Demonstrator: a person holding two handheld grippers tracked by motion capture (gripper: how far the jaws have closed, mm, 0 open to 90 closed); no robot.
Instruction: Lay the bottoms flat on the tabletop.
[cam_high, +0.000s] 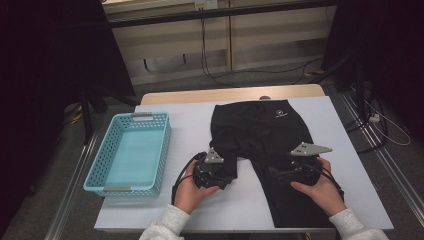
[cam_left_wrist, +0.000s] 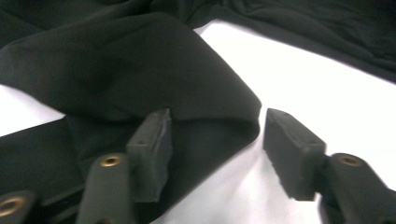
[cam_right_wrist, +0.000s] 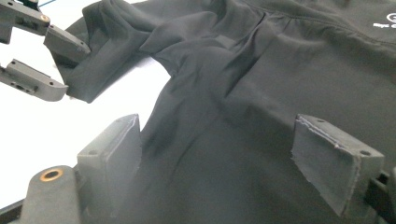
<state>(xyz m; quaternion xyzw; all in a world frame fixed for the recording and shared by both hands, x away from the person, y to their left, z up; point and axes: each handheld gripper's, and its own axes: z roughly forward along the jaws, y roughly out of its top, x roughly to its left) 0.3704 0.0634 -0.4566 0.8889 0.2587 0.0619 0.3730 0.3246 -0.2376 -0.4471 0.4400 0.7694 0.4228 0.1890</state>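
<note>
A pair of black trousers (cam_high: 265, 125) lies flat on the white table (cam_high: 190, 115), waistband at the far end with a small white logo. One leg is folded back on itself; the other runs to the near edge. My left gripper (cam_high: 219, 174) is open at the folded leg's end. Its view has the fold's corner (cam_left_wrist: 140, 70) lying between and just ahead of the pads (cam_left_wrist: 152, 149). My right gripper (cam_high: 296, 170) hovers open over the long leg, with flat black cloth (cam_right_wrist: 261, 93) between its pads (cam_right_wrist: 112, 149). From there the left gripper (cam_right_wrist: 64, 70) stands open around the fold.
A light blue plastic basket (cam_high: 164, 150) stands on the table's left side with nothing in it. Bare white surface lies between the trouser legs and to the right of the garment. Dark stands and cables occupy the floor beyond the table.
</note>
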